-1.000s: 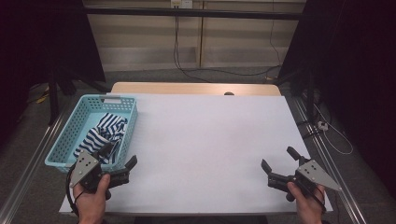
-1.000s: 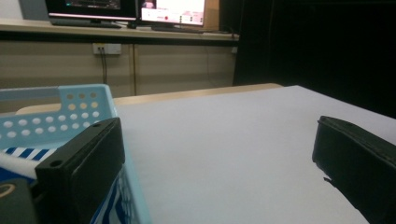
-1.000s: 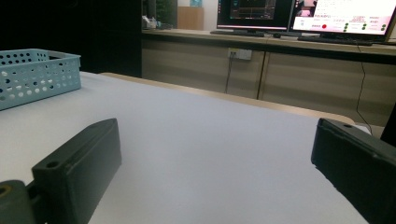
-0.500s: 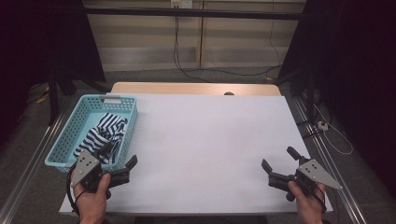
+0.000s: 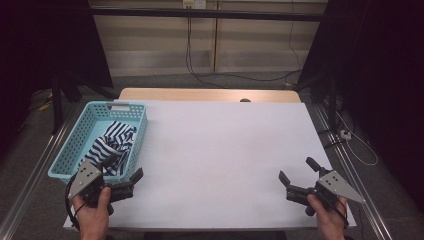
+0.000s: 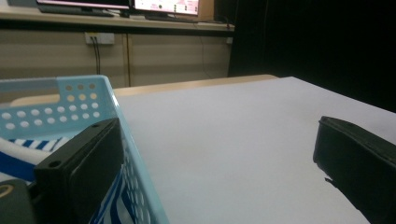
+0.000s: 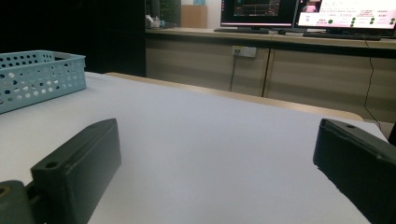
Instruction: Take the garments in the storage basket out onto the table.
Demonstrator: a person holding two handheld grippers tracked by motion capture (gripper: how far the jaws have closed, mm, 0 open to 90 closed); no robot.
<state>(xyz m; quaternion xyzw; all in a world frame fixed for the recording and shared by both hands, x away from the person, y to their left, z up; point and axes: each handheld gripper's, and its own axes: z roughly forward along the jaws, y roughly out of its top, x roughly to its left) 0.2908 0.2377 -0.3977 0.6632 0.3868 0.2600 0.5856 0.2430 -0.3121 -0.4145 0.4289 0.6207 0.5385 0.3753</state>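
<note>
From where I stand, almost nothing has shifted over the last second: the left gripper (image 5: 131, 180) sits at about 7 o'clock on the white table (image 5: 220, 150), just beside the near corner of the blue basket (image 5: 67, 152), where it was a second ago. The right gripper (image 5: 296, 181) rests at about 5 o'clock, well apart from the basket, and it too has kept its place. Both hands look parked, so I'd judge the work has not begun.

The striped cloth (image 5: 114, 145), blue and white, lies crumpled inside the basket, toward its near half. In the left gripper view the cloth (image 6: 18, 149) shows low behind the basket wall (image 6: 93, 105), with one black jaw overlapping that wall and the other out over bare table.

Both grippers have their jaws spread wide and hold nothing; in the right gripper view only white tabletop lies between the two jaws, with the basket (image 7: 37, 77) far off at 10 o'clock.

My guess is the left gripper goes first: lift over the rim toward 11 o'clock, then down onto the cloth. The rim is close, so a jaw could catch on it
</note>
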